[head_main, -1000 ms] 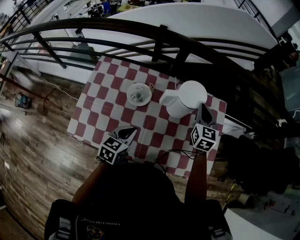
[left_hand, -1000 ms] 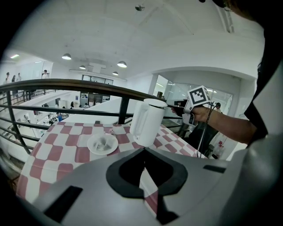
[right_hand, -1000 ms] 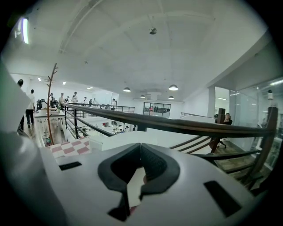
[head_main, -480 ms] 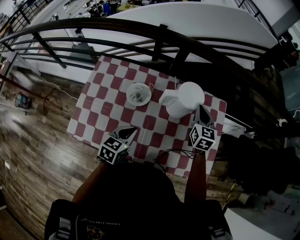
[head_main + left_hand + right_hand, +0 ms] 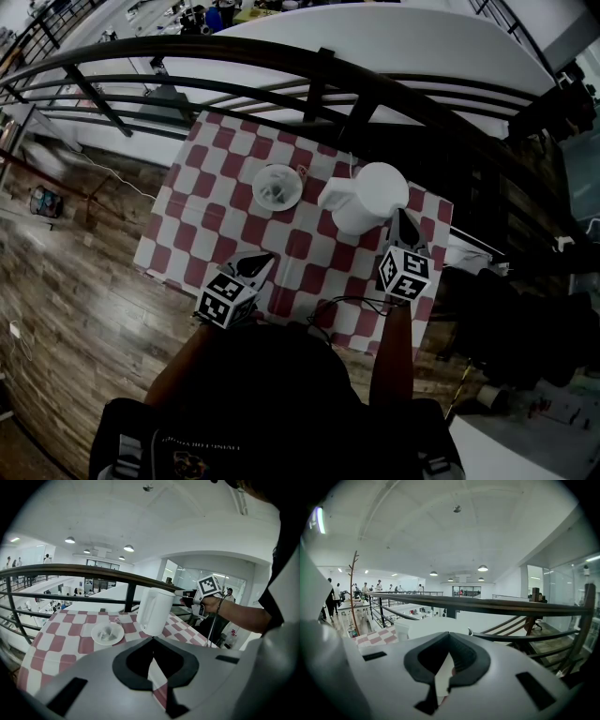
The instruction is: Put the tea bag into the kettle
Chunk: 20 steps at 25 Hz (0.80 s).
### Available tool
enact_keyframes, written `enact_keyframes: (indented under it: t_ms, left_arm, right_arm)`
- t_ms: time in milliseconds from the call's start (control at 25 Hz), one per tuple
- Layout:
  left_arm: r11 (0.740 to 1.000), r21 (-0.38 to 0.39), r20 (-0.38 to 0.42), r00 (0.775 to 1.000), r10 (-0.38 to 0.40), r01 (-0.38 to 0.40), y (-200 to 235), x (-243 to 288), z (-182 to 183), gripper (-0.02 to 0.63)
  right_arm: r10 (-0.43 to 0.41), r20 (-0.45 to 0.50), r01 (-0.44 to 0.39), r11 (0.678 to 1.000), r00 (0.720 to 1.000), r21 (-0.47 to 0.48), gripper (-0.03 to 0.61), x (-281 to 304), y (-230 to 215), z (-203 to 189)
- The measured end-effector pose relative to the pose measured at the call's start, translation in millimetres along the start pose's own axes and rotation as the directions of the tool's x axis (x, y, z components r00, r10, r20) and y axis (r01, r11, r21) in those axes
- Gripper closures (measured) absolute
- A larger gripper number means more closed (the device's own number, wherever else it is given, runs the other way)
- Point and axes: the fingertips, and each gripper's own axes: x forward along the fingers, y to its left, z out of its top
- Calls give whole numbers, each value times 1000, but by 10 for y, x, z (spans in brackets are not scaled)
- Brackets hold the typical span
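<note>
A white kettle (image 5: 370,195) (image 5: 154,610) stands on the checkered table (image 5: 211,220), toward its right side. To its left is a white saucer (image 5: 262,178) (image 5: 97,636) with a pale tea bag (image 5: 277,191) (image 5: 109,632) lying in it. My right gripper (image 5: 401,215) (image 5: 183,593) (image 5: 449,633) is shut, with its tips at the kettle's top rim on the right. The views do not show whether it grips anything there. My left gripper (image 5: 260,261) (image 5: 152,638) is shut and holds nothing. It hovers over the table's near edge, short of the saucer.
A black railing (image 5: 309,70) (image 5: 93,569) runs along the table's far side, close behind the kettle. A small pinkish scrap (image 5: 303,172) lies by the saucer. A dark cable (image 5: 352,302) loops over the near edge. The wooden floor (image 5: 66,281) drops away at left.
</note>
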Motion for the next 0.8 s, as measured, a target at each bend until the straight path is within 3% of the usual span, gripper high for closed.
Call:
enact_keyframes:
  t_ms: [560, 680, 800]
  left_arm:
    - [1000, 14, 19, 1000, 7, -7, -146, -26, 14, 611]
    - [1000, 16, 19, 1000, 5, -6, -219, -29, 13, 611]
    - [1000, 23, 25, 1000, 7, -8, -308, -27, 23, 611]
  right_arm:
    - [53, -27, -51, 997, 998, 52, 563, -57, 37, -31]
    - [120, -85, -117, 992, 989, 46, 563, -93, 129, -134]
    - [238, -184, -235, 971, 954, 38, 563, -168, 351, -349]
